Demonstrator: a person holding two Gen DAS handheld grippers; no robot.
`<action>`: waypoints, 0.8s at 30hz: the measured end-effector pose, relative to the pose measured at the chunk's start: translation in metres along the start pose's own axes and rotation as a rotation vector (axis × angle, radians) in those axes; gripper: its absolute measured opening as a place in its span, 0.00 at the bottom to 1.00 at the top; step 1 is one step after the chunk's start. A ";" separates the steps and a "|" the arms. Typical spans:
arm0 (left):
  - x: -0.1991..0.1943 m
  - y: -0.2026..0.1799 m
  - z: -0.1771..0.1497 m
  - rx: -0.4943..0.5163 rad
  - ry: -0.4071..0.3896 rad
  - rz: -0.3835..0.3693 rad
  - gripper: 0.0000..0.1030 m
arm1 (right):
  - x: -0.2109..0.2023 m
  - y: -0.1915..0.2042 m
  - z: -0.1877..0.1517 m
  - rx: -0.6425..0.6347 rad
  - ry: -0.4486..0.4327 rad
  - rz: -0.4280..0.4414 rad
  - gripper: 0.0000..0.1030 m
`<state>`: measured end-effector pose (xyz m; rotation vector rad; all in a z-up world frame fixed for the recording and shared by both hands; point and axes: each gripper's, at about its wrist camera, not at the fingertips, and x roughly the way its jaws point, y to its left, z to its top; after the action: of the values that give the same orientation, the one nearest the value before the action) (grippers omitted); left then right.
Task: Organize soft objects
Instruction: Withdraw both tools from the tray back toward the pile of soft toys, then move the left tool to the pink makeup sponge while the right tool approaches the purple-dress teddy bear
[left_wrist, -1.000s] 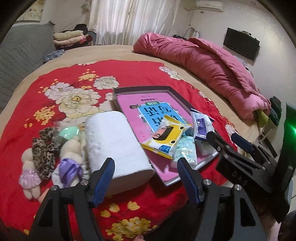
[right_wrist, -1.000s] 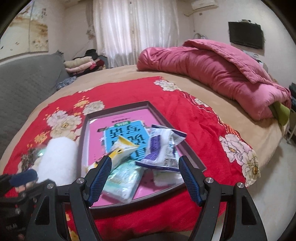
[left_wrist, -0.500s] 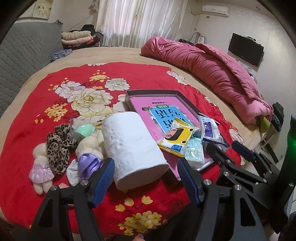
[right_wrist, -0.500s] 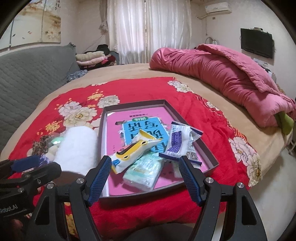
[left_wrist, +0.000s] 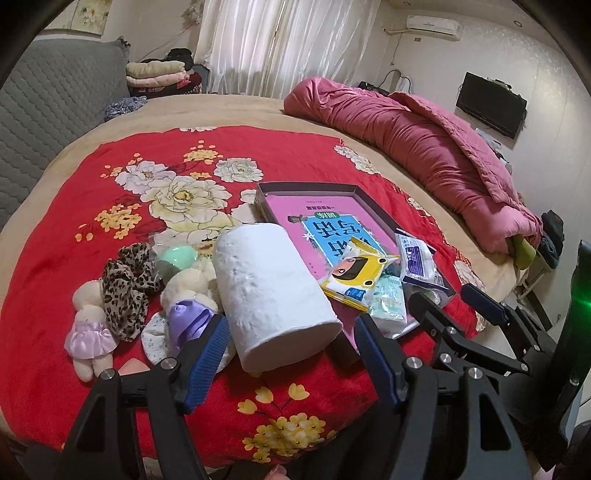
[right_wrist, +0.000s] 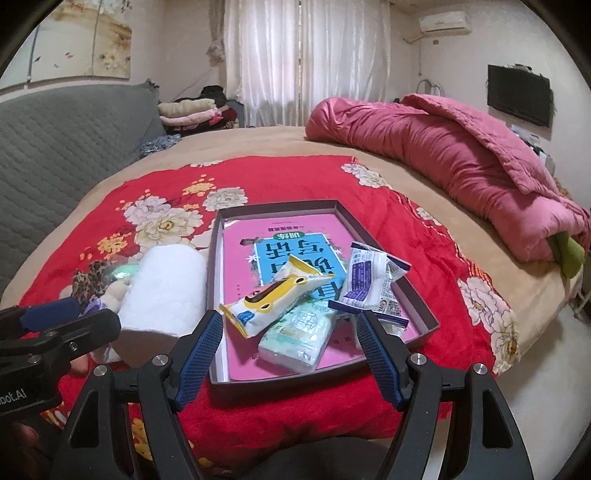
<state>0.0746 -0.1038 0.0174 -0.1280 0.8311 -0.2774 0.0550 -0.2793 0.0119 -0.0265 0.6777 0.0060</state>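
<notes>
Packets already lay in the shallow dark tray (right_wrist: 424, 325) on the red floral blanket (left_wrist: 110, 155): a yellow cartoon-face packet (right_wrist: 273, 302), a pale green tissue pack (right_wrist: 299, 332) under it and a white-and-purple wrapped pack (right_wrist: 369, 284), all on a pink booklet (right_wrist: 243, 295) with large Chinese characters, upside down to me and not clearly readable. Small print on the packs was too fine to read.

Outside the tray, by my judgement yet to be sorted: the white paper roll (left_wrist: 269, 291) lying touching the tray's left wall, a leopard-print scrunchie (left_wrist: 125, 284), a mint-green soft ball (left_wrist: 177, 258), and small plush dolls (left_wrist: 88, 328).

Left gripper (left_wrist: 288, 354) hung jaws apart and empty just short of the roll; right gripper (right_wrist: 288, 354), likewise wide and empty, stood before the tray's near edge. "oot.AI" showed on the left tool's body.
</notes>
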 end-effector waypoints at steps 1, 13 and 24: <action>-0.001 0.001 0.000 -0.001 0.000 0.002 0.67 | -0.001 0.002 0.000 -0.007 0.000 0.003 0.74; -0.018 0.037 -0.007 -0.081 0.006 0.032 0.68 | -0.012 0.026 0.003 -0.032 0.003 0.091 0.74; -0.046 0.094 -0.022 -0.164 -0.005 0.114 0.68 | -0.036 0.080 0.008 -0.183 -0.052 0.167 0.74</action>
<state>0.0464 -0.0001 0.0145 -0.2343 0.8530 -0.1016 0.0305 -0.1987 0.0387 -0.1451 0.6238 0.2284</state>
